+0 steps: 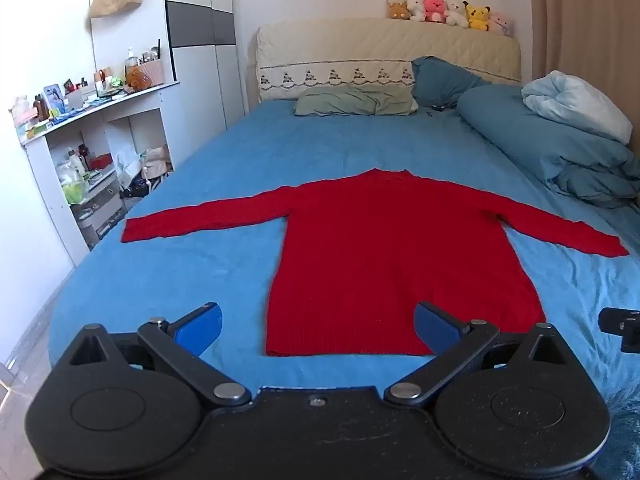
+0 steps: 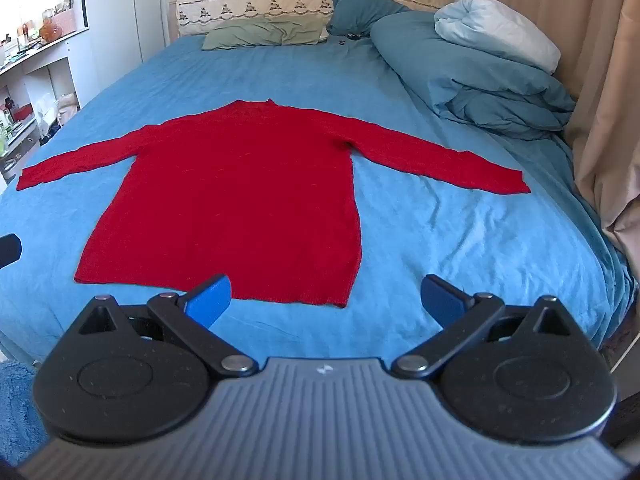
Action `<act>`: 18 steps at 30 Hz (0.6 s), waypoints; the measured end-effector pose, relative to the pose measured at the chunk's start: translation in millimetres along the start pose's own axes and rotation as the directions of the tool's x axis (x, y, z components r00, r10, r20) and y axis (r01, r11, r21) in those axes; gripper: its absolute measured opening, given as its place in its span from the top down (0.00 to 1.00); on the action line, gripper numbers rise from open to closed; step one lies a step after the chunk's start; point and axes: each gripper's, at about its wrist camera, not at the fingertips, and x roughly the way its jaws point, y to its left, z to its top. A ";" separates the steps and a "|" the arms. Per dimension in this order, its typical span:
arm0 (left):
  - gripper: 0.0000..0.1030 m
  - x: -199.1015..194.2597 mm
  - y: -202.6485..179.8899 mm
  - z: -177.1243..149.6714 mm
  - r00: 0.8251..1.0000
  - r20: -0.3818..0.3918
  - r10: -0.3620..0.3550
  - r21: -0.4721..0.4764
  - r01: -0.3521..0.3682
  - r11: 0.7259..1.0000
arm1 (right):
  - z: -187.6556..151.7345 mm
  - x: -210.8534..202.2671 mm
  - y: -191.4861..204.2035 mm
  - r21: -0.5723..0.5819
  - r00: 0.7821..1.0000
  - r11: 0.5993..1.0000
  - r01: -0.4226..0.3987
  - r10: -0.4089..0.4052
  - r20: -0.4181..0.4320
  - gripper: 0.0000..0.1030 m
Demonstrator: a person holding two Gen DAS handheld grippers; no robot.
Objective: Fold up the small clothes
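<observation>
We hold the left gripper (image 1: 318, 326) and right gripper (image 2: 326, 298) with jaws spread wide, empty, above the near hem of the red sweater (image 1: 384, 256), spread flat on the bed (image 1: 200, 276). We should pinch each sleeve cuff cleanly and fold inward evenly.

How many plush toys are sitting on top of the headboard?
6, in a row on the headboard at its right end: brown, white, pink, white, yellow, pale pink. Others may hide behind them.
</observation>
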 end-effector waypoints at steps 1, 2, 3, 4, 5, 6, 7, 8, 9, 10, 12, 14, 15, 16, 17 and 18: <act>0.00 0.1 0.5 0.2 1.000 0.001 -0.001 0.002 0.001 1.000 | 0.1 -0.2 0.2 -0.001 1.000 1.000 0.002 -0.002 0.000 0.00; 0.00 -0.3 -1.2 -0.5 1.000 0.015 0.019 0.023 -0.020 1.000 | 0.0 -0.4 0.4 -0.001 1.000 1.000 0.001 -0.001 0.002 0.00; 0.00 -0.4 -1.4 -0.5 1.000 0.015 0.020 0.021 -0.020 1.000 | 0.1 -0.5 0.7 -0.001 1.000 1.000 0.000 0.000 0.002 0.00; 0.00 -0.5 -1.6 -0.4 1.000 0.015 0.019 0.021 -0.019 1.000 | 0.0 -0.8 0.6 0.001 1.000 1.000 -0.001 0.001 0.004 0.00; 0.00 -0.7 -2.1 -0.4 1.000 0.015 0.017 0.020 -0.017 1.000 | 0.0 -1.0 0.7 0.002 1.000 1.000 -0.002 0.002 0.003 0.00; 0.00 -1.1 -3.0 -0.4 1.000 0.014 0.017 0.021 -0.017 1.000 | 0.1 -1.1 0.8 0.002 1.000 1.000 -0.003 0.003 0.003 0.00; 0.00 0.7 -0.5 -0.1 1.000 0.011 0.016 0.015 -0.016 1.000 | 0.1 -1.3 1.0 0.003 1.000 1.000 -0.003 0.003 0.003 0.00; 0.00 0.6 -1.0 -0.1 1.000 0.014 0.021 0.017 -0.021 1.000 | 0.1 -1.4 1.2 0.003 1.000 1.000 -0.003 0.003 0.003 0.00; 0.00 -0.5 -0.2 0.7 1.000 0.017 0.023 0.018 -0.023 1.000 | 0.1 -1.6 1.3 0.003 1.000 1.000 -0.003 0.003 0.004 0.00; 0.00 -0.8 -0.3 0.7 1.000 0.019 0.022 0.019 -0.022 1.000 | 0.2 -1.5 1.4 0.003 1.000 1.000 -0.003 0.003 0.004 0.00; 0.00 -3.8 -2.3 -1.1 1.000 0.020 0.018 0.019 -0.018 1.000 | 0.4 -1.2 1.6 0.004 1.000 1.000 -0.004 0.004 0.004 0.00; 0.00 -2.5 -3.7 -1.0 1.000 0.018 0.016 0.015 -0.016 1.000 | 0.6 -0.9 1.8 0.004 1.000 1.000 -0.005 0.005 0.004 0.00; 0.00 -2.7 -3.1 -1.1 1.000 0.018 0.014 0.015 -0.014 1.000 | 0.6 -0.7 1.9 0.004 1.000 1.000 -0.004 0.004 0.004 0.00; 0.00 -3.0 -3.3 -1.2 1.000 0.019 0.013 0.015 -0.014 1.000 | 0.7 -0.6 2.0 0.004 1.000 1.000 -0.005 0.005 0.004 0.00; 0.00 -2.2 -2.0 -0.9 1.000 0.018 0.012 0.014 -0.012 1.000 | 0.8 -0.5 2.1 0.004 1.000 1.000 -0.004 0.004 0.004 0.00; 0.00 -2.7 -2.2 -0.8 1.000 0.019 0.012 0.015 -0.012 1.000 | 0.8 -0.3 2.3 0.004 1.000 1.000 -0.004 0.004 0.004 0.00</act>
